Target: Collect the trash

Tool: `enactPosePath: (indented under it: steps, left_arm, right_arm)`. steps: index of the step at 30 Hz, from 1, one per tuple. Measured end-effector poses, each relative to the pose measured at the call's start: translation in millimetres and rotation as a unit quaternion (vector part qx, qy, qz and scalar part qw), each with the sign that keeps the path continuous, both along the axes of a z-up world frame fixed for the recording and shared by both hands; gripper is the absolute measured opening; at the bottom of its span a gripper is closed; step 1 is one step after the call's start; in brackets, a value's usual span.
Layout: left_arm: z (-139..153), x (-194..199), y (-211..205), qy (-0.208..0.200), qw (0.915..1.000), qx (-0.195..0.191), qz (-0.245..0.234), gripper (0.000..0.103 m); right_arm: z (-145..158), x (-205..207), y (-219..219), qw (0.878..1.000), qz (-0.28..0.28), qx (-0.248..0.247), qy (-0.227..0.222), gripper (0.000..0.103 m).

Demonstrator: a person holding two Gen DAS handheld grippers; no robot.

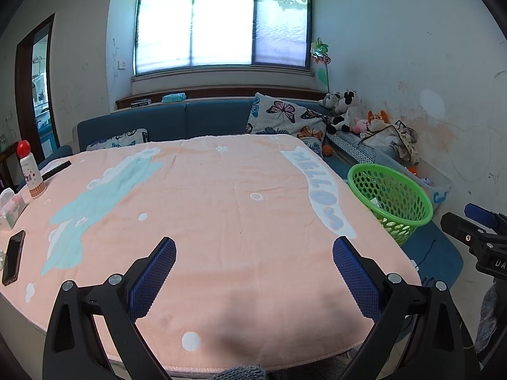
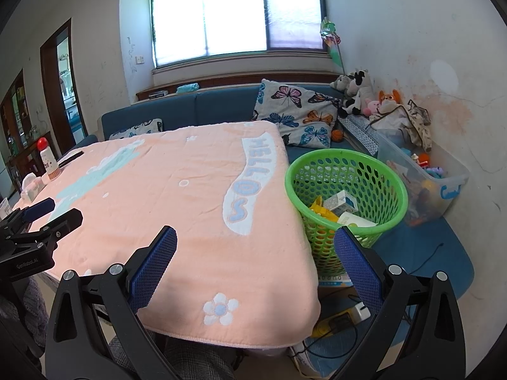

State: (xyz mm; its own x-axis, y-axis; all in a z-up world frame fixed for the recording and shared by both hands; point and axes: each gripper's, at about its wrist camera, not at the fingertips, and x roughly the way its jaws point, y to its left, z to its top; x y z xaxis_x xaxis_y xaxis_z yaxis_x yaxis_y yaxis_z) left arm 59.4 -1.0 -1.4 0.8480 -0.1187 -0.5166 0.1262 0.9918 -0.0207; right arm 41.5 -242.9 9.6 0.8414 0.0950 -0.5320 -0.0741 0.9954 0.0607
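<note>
A green perforated basket [image 2: 348,171] stands on the floor just right of the table; it also shows in the left wrist view [image 1: 391,198]. Inside it lie a yellow wrapper [image 2: 321,210] and small white cartons [image 2: 343,202]. My left gripper [image 1: 253,272] is open and empty over the near part of the pink tablecloth [image 1: 221,205]. My right gripper [image 2: 255,266] is open and empty over the table's near right corner, its right finger [image 2: 358,269] in front of the basket. Each gripper shows at the edge of the other's view.
At the table's left edge stand a white bottle with a red cap [image 1: 30,171], a tissue pack [image 1: 11,209] and a black phone [image 1: 12,261]. A blue sofa [image 1: 177,123] with butterfly cushions lies behind. A clear toy bin [image 2: 421,174] stands by the right wall. Cables and a charger [image 2: 345,316] lie on the floor.
</note>
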Motion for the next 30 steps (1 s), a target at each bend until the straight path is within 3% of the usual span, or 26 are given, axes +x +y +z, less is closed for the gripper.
enactPosePath:
  steps: [30]
  left_arm:
    - [1.7, 1.7, -1.0, 0.003, 1.0000, 0.000, -0.004, 0.096]
  right_arm:
    - [-3.1, -0.4, 3.7, 1.000, 0.003, 0.002, 0.000, 0.099]
